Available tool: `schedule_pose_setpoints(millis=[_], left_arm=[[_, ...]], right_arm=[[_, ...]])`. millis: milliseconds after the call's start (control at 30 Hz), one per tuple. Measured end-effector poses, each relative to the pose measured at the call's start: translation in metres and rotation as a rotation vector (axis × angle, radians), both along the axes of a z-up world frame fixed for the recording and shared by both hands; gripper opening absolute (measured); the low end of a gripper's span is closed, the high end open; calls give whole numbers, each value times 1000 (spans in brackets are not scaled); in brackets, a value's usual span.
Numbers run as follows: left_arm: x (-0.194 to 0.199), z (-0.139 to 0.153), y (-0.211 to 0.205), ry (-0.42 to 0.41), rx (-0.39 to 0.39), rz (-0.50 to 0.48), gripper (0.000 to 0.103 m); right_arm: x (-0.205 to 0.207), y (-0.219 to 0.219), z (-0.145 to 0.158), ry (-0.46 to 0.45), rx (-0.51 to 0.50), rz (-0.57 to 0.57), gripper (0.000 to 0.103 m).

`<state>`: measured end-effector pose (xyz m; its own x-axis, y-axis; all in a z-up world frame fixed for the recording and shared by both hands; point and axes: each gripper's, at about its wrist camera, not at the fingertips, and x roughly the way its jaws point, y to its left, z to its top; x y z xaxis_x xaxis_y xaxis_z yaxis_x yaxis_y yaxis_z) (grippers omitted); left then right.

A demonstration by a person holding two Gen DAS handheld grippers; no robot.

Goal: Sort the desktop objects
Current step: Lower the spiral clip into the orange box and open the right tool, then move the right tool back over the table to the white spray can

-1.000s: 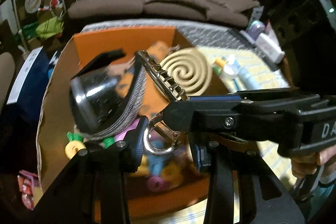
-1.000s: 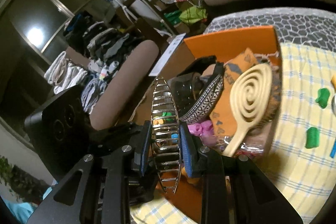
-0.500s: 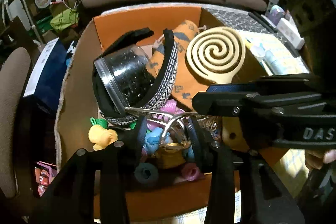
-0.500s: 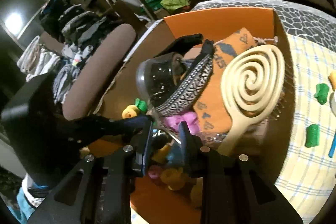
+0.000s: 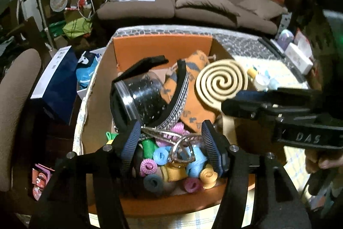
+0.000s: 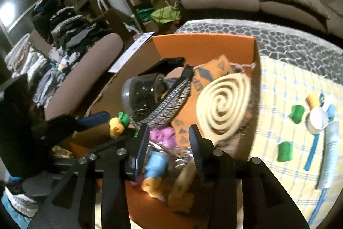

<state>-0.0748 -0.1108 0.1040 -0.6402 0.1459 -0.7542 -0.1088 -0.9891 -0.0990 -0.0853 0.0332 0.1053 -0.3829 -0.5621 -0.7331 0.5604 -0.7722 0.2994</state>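
1. Your cardboard box [image 5: 163, 50] fills both views, already crowded: a clear jar [image 5: 142, 98] of dark grains lies on its side towards the far left, with a cream spiral brush [image 5: 223, 83] to its right.

2. The chrome wire rack [image 5: 171, 138], the piece you are sorting, lies inside the box on the heap of foam rollers [image 5: 160, 158] near the front wall. Its long axis runs roughly left to right across the left wrist view, the looped end towards the right.

3. Your left gripper [image 5: 170, 148] straddles the rack directly. Its jaws are opening, and the rack lies between them, though the pads no longer appear to press it.

4. Your right gripper [image 6: 168, 148] hangs over the same front corner. Its jaws are also opening, with only a blurred chrome glint and rollers below them, nothing clamped.

5. Judging from this, the rack looks delivered, and the left hand is the nearer one should it need a nudge.

6. Green rollers [image 6: 297, 114], a white tube [image 6: 329, 156] and a blue straw [image 6: 312, 152] remain on the checked cloth [image 6: 276, 87] to the right, nearer your right hand.
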Motion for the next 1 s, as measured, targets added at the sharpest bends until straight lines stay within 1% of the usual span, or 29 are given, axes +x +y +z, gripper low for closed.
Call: schedule_pose_setpoints(millis=[133, 200, 300, 333, 367, 400, 467, 533, 667, 767, 1000], left_arm=[[2, 10, 3, 39, 49, 8, 59], [3, 13, 8, 56, 63, 4, 63], [3, 18, 19, 75, 73, -12, 71], [2, 19, 25, 79, 78, -19, 76], [2, 19, 29, 83, 82, -25, 79], [2, 20, 34, 86, 86, -31, 85], [1, 21, 46, 96, 97, -45, 95], [1, 22, 57, 103, 105, -58, 101], [-2, 21, 81, 109, 113, -93, 102], [-2, 20, 101, 113, 111, -128, 102], [0, 18, 147, 113, 139, -195, 103]], right_arm=[[0, 7, 2, 25, 28, -17, 47], [0, 13, 4, 33, 32, -24, 51], [0, 23, 8, 43, 29, -40, 58], [1, 26, 9, 45, 27, -45, 61], [0, 32, 11, 48, 24, -53, 64], [0, 37, 13, 50, 23, -60, 66], [-2, 50, 16, 52, 16, -80, 75], [-5, 67, 18, 55, 7, -111, 80], [-14, 110, 21, 45, -3, -194, 84], [-19, 141, 19, 40, 9, -253, 85], [-30, 207, 1, 0, 45, -382, 85]])
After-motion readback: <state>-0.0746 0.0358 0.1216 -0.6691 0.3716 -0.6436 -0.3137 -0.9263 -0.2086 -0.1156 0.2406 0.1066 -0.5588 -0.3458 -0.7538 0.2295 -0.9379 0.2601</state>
